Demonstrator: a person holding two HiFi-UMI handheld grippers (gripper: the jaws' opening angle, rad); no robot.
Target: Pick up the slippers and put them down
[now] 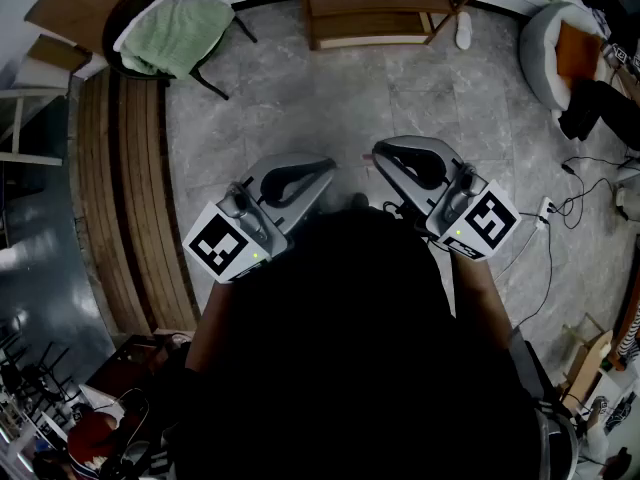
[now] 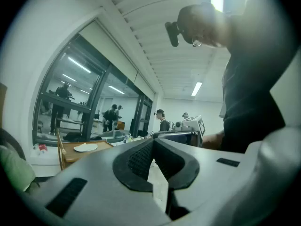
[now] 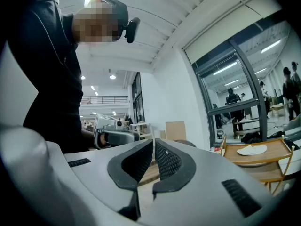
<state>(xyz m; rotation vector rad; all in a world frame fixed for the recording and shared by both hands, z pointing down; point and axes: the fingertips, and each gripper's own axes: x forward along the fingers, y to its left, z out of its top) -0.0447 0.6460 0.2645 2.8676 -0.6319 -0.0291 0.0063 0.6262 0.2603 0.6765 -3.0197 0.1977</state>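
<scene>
Left gripper point(image 1: 322, 171) and right gripper point(image 1: 380, 154), both of smooth grey moulded plastic with black ribbed pads, are held level with their tips converging. Each gripper is clenched: in the left gripper view point(image 2: 153, 142) and the right gripper view point(image 3: 154, 142) the pads meet along a thin seam with nothing between them.

Well ahead of both stands a slatted wooden shelf point(image 1: 385, 8) on a floor point(image 1: 300, 98) of grey veined stone tiles. A white slipper point(image 3: 252, 149), flat and oval, lies on the railed top tier, ahead and to the right of the right gripper's jaws and ahead and to the left of the left gripper's jaws point(image 2: 85, 147); its long axis runs across the line of the jaws, toe end not discernible. A second white slipper point(image 1: 463, 30) lies on the floor just beside the shelf's leg, ahead of the right gripper, long axis pointing away from it. A black-framed chair point(image 1: 215, 78) draped with a green textured cloth point(image 1: 175, 33) stands ahead and left of the left gripper.
</scene>
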